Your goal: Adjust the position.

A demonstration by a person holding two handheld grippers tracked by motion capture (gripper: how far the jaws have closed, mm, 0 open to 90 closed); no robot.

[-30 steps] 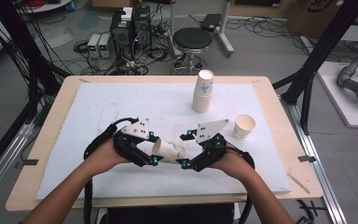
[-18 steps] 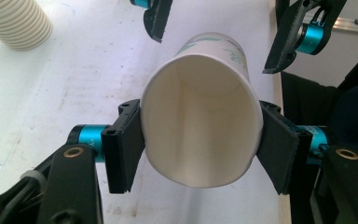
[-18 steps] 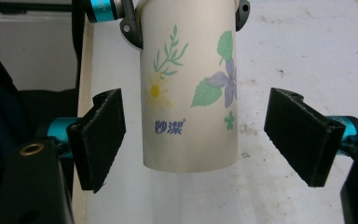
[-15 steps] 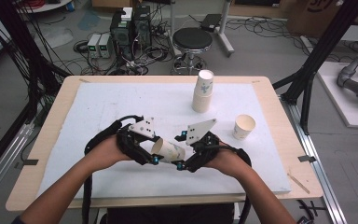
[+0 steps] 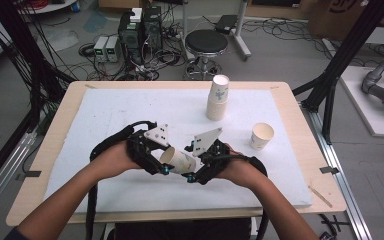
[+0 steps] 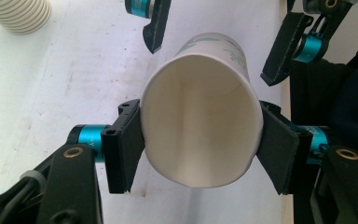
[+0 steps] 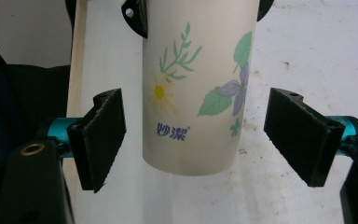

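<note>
Cup [image 5: 179, 160] held on side above table [image 5: 105, 120], mid-front, rim squeezed oval between left gripper [image 6: 200, 140] pads. Left jaws closed fully within last second. Right gripper [image 7: 200, 135] wide, pads clear of base. Handover to left judged complete.

Both grippers are black — left gripper [image 5: 164, 161], right gripper [image 5: 194, 169] — with teal collars, brass screws, grey three-cornered plates and trailing black cables.
</note>
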